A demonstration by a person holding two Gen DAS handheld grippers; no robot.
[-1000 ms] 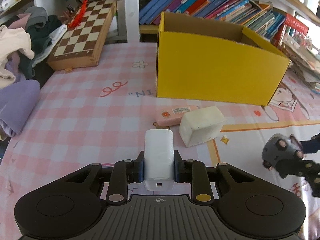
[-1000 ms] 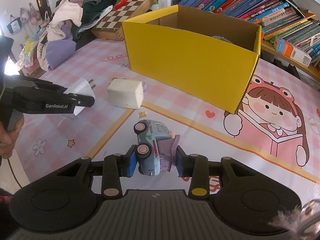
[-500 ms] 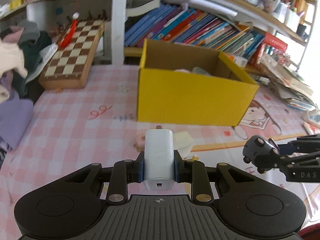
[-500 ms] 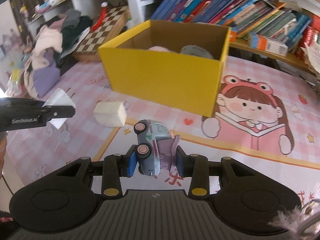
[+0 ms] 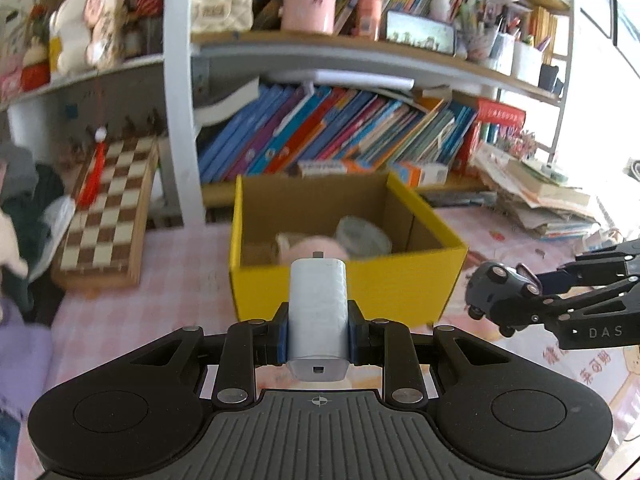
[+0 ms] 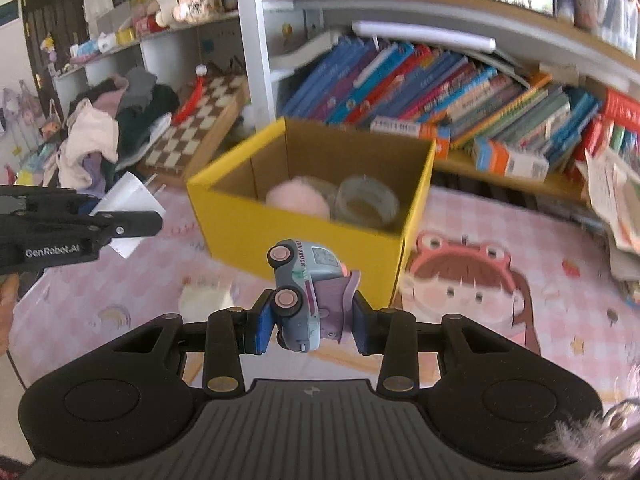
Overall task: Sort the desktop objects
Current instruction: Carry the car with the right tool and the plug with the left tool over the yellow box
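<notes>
Left wrist view: left gripper (image 5: 318, 334) pinched a white charger plug (image 5: 318, 308) upright between its blue pads, held in the air in front of the yellow box (image 5: 400, 288); the right gripper (image 5: 516, 300) entered from the right edge, carrying the toy car (image 5: 500, 290) seen only as a dark underside. Right wrist view alone showed the car's pale blue body (image 6: 306, 292) with pink wheels, clamped sideways between the right gripper's pads (image 6: 308, 328), and a cream block (image 6: 204, 300) lying on the pink checked tablecloth (image 6: 460, 340). Box stood open on the cloth and held a pink fluffy item (image 6: 296, 200) beside a roll of clear tape (image 6: 366, 202). A chessboard (image 5: 108, 216) lay left of the box.
</notes>
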